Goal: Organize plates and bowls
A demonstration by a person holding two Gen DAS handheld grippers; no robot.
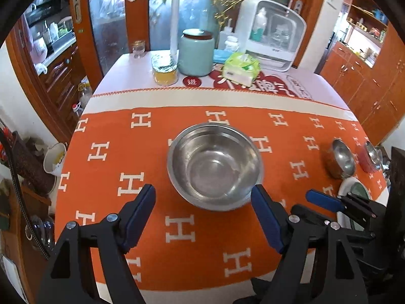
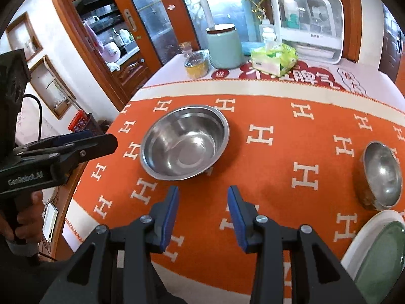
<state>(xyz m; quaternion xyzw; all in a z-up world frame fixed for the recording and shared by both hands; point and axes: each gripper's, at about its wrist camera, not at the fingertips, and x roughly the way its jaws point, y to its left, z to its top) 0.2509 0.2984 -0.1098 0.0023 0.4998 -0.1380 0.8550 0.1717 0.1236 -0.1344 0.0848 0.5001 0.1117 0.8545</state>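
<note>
Left gripper (image 1: 203,197) wide, empty, steel bowl (image 1: 214,166) just ahead, right gripper (image 2: 203,198) narrower, empty

Three steel bowls (image 1: 214,166) (image 1: 340,158) (image 1: 372,155), one white plate (image 2: 372,230), one green plate (image 2: 382,258), two tools (image 1: 203,210) (image 2: 202,215).

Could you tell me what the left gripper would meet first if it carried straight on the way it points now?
Probably the large steel bowl: the open left gripper points at its near rim, though depth is unclear.

A home dining room: the bench (image 1: 106,177) wears an orange cloth, wooden cabinets (image 1: 354,76) line the wall, a tissue pack (image 1: 241,67) and jar (image 1: 195,52) stand behind.
</note>
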